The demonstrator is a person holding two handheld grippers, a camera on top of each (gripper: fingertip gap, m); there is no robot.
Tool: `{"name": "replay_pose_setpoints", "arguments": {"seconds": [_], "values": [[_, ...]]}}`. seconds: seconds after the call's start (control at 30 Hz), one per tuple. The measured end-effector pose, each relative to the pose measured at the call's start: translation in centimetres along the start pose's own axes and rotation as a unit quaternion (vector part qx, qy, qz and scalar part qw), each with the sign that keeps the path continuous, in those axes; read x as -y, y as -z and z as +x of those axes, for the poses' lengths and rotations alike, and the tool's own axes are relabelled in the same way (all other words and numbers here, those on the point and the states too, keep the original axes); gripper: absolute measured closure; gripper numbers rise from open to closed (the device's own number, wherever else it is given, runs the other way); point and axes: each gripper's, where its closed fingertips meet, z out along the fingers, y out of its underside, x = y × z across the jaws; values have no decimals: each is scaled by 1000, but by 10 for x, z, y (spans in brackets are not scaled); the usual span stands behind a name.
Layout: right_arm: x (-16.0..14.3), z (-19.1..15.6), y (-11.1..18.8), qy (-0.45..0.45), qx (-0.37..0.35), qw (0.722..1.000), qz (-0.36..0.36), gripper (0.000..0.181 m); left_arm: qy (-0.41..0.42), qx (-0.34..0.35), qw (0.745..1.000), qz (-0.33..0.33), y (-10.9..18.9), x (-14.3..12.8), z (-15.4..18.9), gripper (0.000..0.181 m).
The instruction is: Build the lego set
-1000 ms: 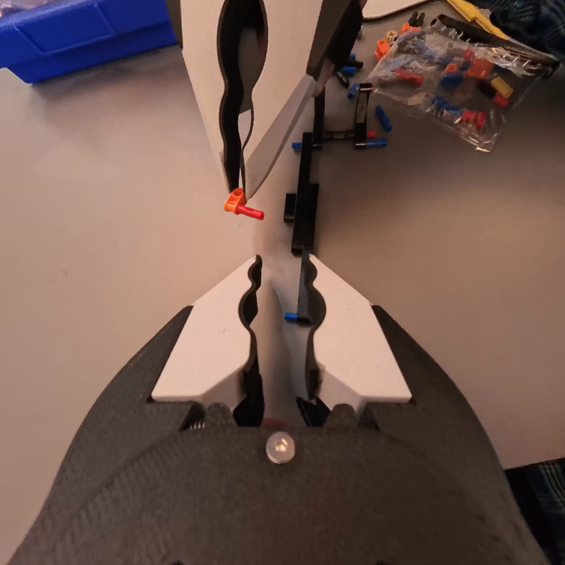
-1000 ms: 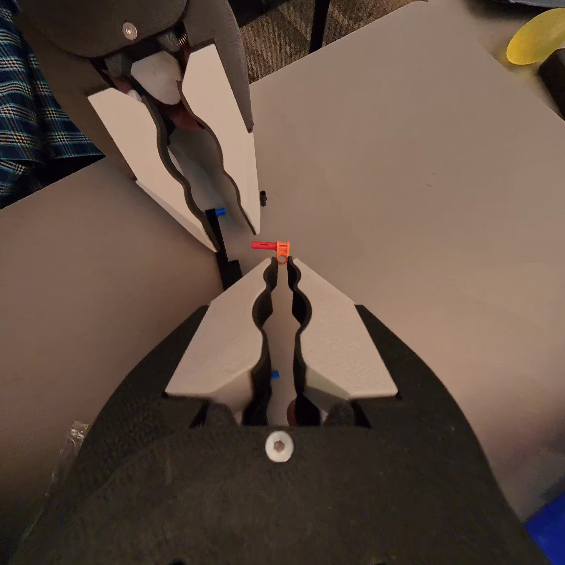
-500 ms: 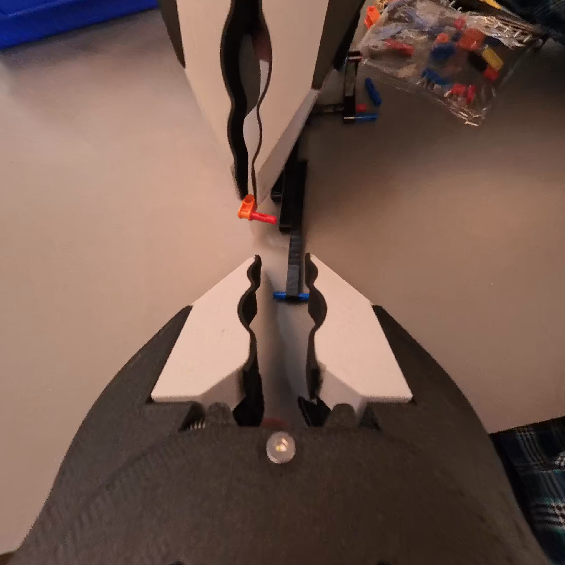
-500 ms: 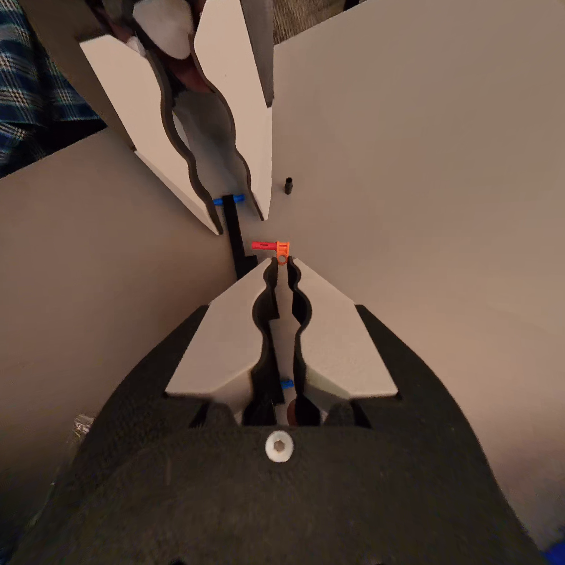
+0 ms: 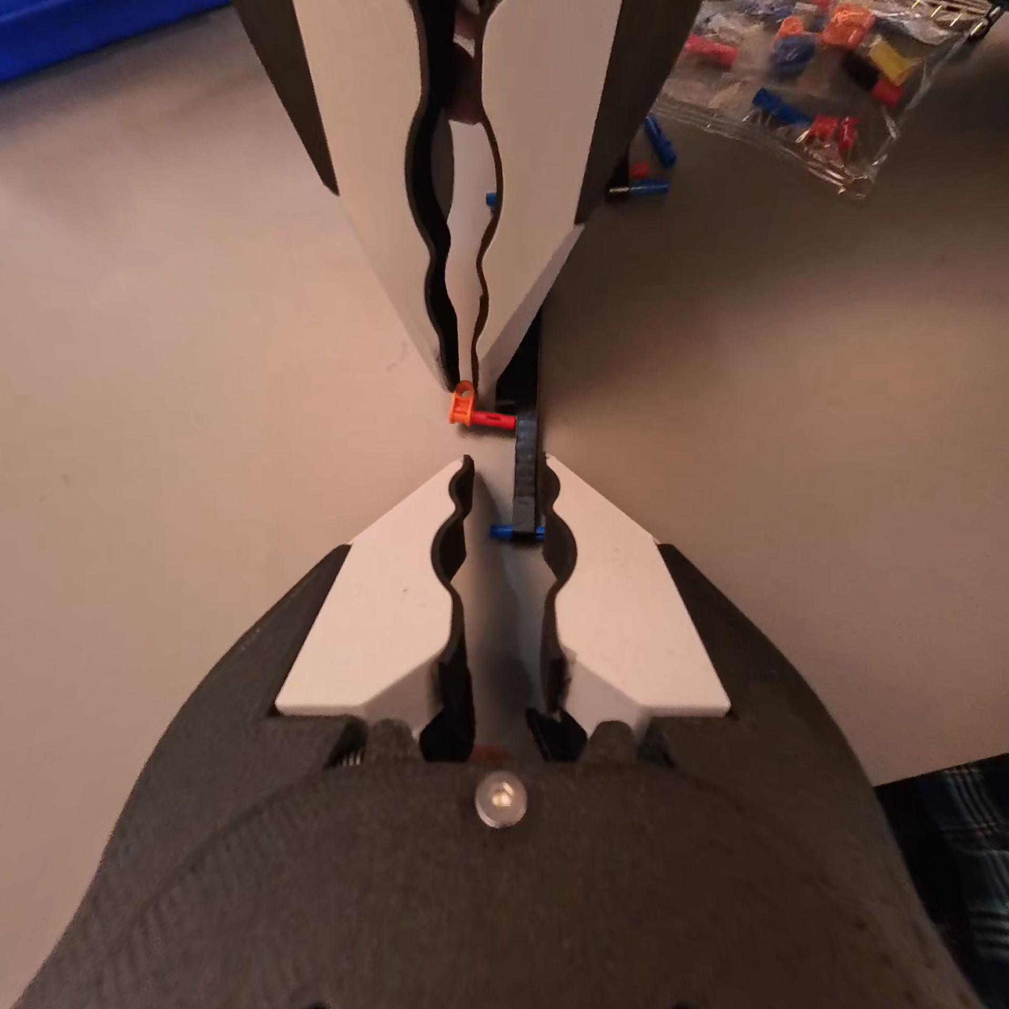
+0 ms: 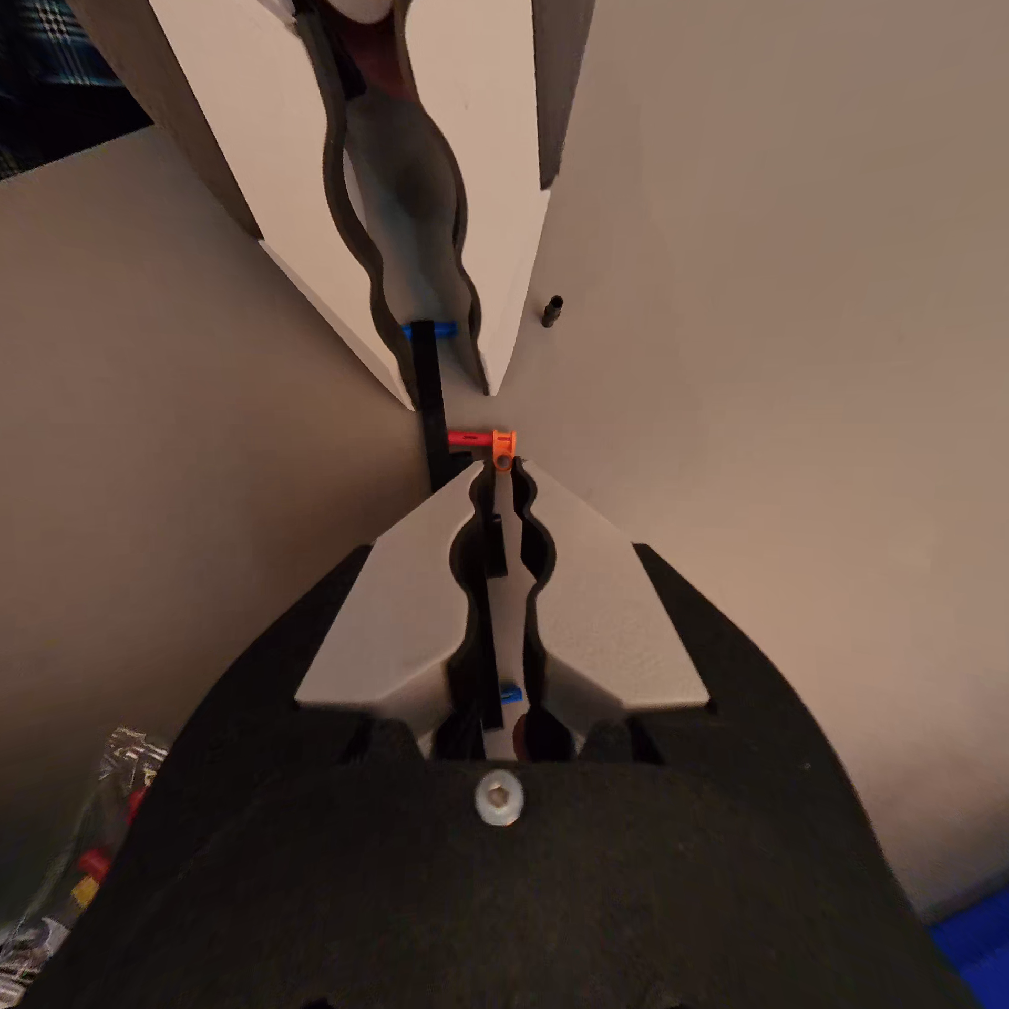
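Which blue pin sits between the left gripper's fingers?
The blue pin through the black beam's near end; the other blue pins lie loose far off, beside the parts bag.

Plain beige tabletop [image 5: 191, 382], dim light

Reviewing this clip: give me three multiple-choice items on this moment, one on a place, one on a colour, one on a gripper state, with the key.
1. Where does the bag of loose pieces lie in the left wrist view?
A. upper right
B. lower left
C. centre

2. What colour is the pin stuck in the orange connector?
A. yellow
B. red
C. green

3. How is the right gripper?
A. wide open and empty
B. shut on the orange connector
C. out of view

Key: 1 A, the bag sits by the top right corner. 2 B, the red pin points toward the black beam. 3 B, its tips pinch the connector.
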Motion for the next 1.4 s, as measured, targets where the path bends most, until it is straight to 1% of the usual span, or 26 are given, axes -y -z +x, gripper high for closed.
{"name": "replay_pose_setpoints", "arguments": {"seconds": [0.1, 0.27, 0.57, 0.73, 0.83, 1.07, 1.2, 1.4], "values": [[0, -1, 0, 4, 2, 1000, 0, 179, -4, -5, 1000, -2, 0, 0, 1, 161], [-3, -2, -1, 4, 5, 1000, -7, 178, -7, -23, 1000, -6, 0, -1, 4, 173], [-5, -4, 2, 1, 5, 1000, -20, 179, -12, -25, 1000, -5, -2, 0, 6, 175], [-5, -4, 2, 9, 4, 1000, -12, 179, -12, -28, 1000, -3, -2, 0, 7, 175], [-5, -4, 6, 25, 15, 999, -19, 179, -21, -32, 999, -4, -2, 1, 6, 175], [-7, -2, 3, 44, 45, 997, -32, 179, -16, -41, 999, 0, -3, 1, 5, 175], [-7, -1, 3, 43, 69, 997, -11, 179, -19, -45, 999, 2, -4, 2, 5, 175], [-6, -1, 2, 60, 91, 994, -17, 179, -17, -50, 999, 11, -4, 2, 5, 175]]}}
